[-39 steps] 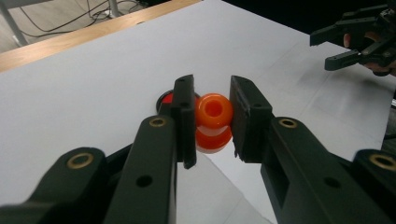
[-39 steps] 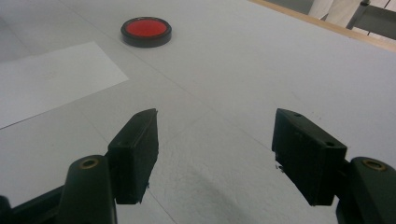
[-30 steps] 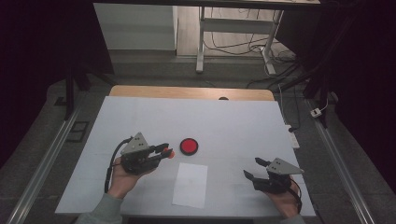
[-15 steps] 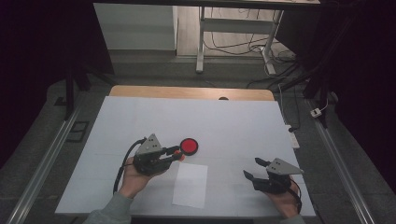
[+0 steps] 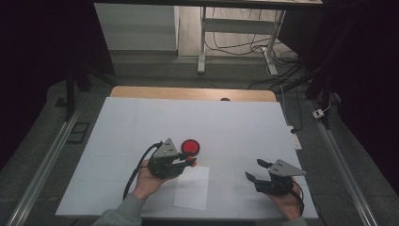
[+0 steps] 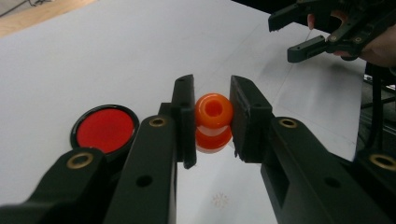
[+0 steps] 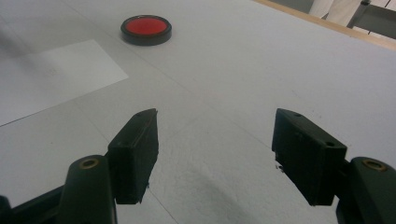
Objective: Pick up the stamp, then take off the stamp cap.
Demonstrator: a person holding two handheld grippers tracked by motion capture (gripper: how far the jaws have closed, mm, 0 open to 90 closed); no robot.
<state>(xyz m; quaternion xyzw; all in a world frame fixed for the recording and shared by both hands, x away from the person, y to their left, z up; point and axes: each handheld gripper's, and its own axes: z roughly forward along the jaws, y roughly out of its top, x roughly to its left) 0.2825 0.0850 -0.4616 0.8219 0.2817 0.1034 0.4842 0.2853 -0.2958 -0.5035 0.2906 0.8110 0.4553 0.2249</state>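
My left gripper [image 5: 190,161] is shut on a small orange knob-shaped piece [image 6: 213,122], pinched between its two black pads low over the table. The piece [image 5: 189,161] hangs just in front of a round red pad in a black rim [image 5: 190,146], over the top left corner of a white paper sheet [image 5: 193,188]. In the left gripper view the red pad [image 6: 105,129] lies to the left of the jaws. My right gripper [image 5: 252,168] rests near the table's front right, open and with nothing in it [image 7: 217,121].
A white board [image 5: 235,127] covers the table, with a wooden strip [image 5: 188,92] along its far edge. Dark metal rails run along both sides. From the right gripper view the red pad [image 7: 146,25] and the paper [image 7: 51,79] lie far ahead to the left.
My left gripper has moved right and a little down with the orange piece, from left of the red pad to the paper's top left corner. The right gripper has stayed still.
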